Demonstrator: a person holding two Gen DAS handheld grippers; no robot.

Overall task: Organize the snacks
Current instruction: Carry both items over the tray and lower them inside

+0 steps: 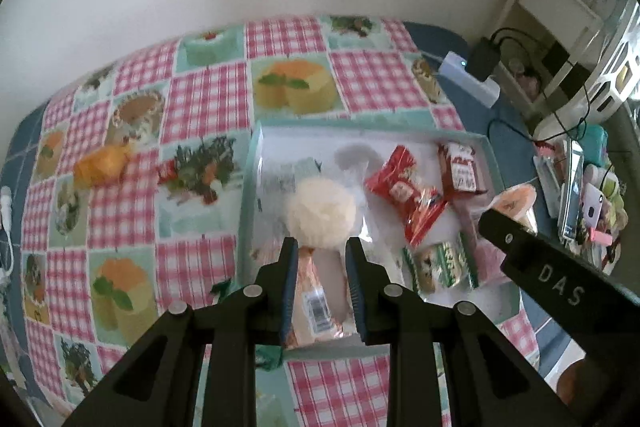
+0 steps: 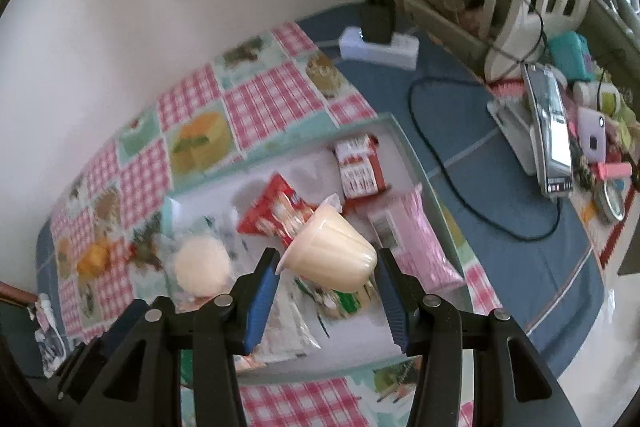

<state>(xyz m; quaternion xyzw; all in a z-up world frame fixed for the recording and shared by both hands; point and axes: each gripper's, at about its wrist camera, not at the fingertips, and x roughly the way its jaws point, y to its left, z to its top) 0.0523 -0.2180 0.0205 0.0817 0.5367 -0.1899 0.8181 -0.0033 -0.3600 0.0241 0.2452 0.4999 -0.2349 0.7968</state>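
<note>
- Snacks sit in a shallow, pale, rectangular tray (image 1: pixel 486 141) with a raised mint rim, on a glossy checked tablecloth (image 1: pixel 200 99) printed with cakes.
- Left gripper (image 1: pixel 322 247): its ribbed blue pads pinch a clear crinkly bread packet (image 1: pixel 316 303) at its sides; the packet is flat with a barcode label, directly below the fingers over the tray's near edge.
- Just beyond those fingertips lies a round, fluffy cream bun (image 1: pixel 322 213) in clear film.
- Right gripper (image 2: pixel 326 257): jaws part-closed on a smooth, fluted, cream pudding cup (image 2: pixel 334 253), tilted with its foil lid facing away.
- Under the cup lies a green wrapped pack (image 2: pixel 344 301); to its right a pink, soft, oblong packet (image 2: pixel 420 243).
- Farther off lie a shiny red pouch (image 2: pixel 276 211) and a boxy red-and-white pack (image 2: pixel 358 167).
- Far left, off the tray, an orange wrapped sweet (image 1: pixel 100 165).
</note>
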